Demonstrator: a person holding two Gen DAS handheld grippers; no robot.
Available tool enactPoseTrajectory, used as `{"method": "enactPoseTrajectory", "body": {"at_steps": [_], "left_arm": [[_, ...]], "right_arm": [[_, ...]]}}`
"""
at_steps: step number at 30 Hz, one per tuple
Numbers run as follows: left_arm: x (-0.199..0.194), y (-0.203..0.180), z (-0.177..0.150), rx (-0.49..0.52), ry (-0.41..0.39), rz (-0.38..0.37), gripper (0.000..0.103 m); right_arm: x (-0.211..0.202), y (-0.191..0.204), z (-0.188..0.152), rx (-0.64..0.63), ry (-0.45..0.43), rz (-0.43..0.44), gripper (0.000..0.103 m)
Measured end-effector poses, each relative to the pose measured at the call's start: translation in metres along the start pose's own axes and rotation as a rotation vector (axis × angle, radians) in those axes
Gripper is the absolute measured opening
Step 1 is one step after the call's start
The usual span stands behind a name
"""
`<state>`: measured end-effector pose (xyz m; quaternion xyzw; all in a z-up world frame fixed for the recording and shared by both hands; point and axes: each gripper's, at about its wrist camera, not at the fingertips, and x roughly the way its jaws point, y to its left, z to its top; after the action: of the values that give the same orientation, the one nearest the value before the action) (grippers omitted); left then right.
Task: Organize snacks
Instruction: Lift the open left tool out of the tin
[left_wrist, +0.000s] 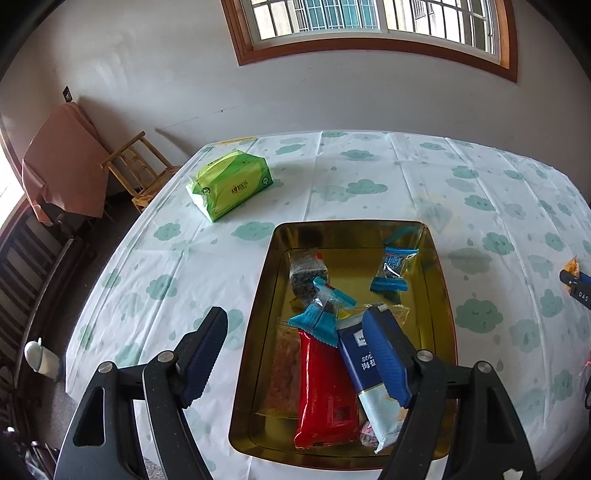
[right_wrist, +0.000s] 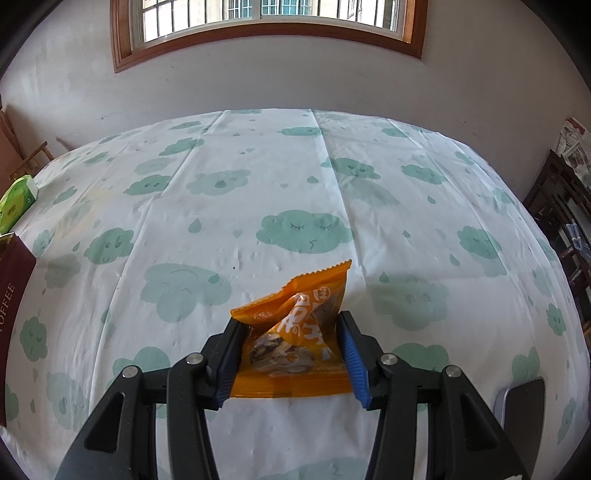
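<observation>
The shiny gold tin is a box with round corners and smooth metal walls. It sits on a table under a thin white cloth printed with green clouds and drops.

In the tin lie crinkly plastic packs. One long red pack lies with its long side running from the near wall toward the far wall. One long dark blue pack lies beside it, touching it, leaning a little to the side. Two small clear packs with blue zigzag ends are there: one on top of the red pack's far end, one alone near the far right corner. One dark block in clear wrap lies at the far left.

The left gripper hangs over the tin with its jaws spread wide and nothing in them.

The right gripper pinches one orange snack bag by its two sides. The bag is crumpled and stands up over the cloth, its zigzag top edge pointing up and away.

One soft green tissue pack rests far off on the cloth.
</observation>
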<state>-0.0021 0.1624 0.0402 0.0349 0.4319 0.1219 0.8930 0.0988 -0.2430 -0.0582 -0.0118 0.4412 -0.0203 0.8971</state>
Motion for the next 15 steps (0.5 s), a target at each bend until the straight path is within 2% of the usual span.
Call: {"method": "enactPoseTrajectory", "body": {"at_steps": [15], "left_arm": [[0.0056,0.0068,-0.007,0.024,-0.006,-0.001,0.075]], "right_arm": [[-0.0028,0.0065,0.0032,0.039,0.052,-0.037,0.048]]}}
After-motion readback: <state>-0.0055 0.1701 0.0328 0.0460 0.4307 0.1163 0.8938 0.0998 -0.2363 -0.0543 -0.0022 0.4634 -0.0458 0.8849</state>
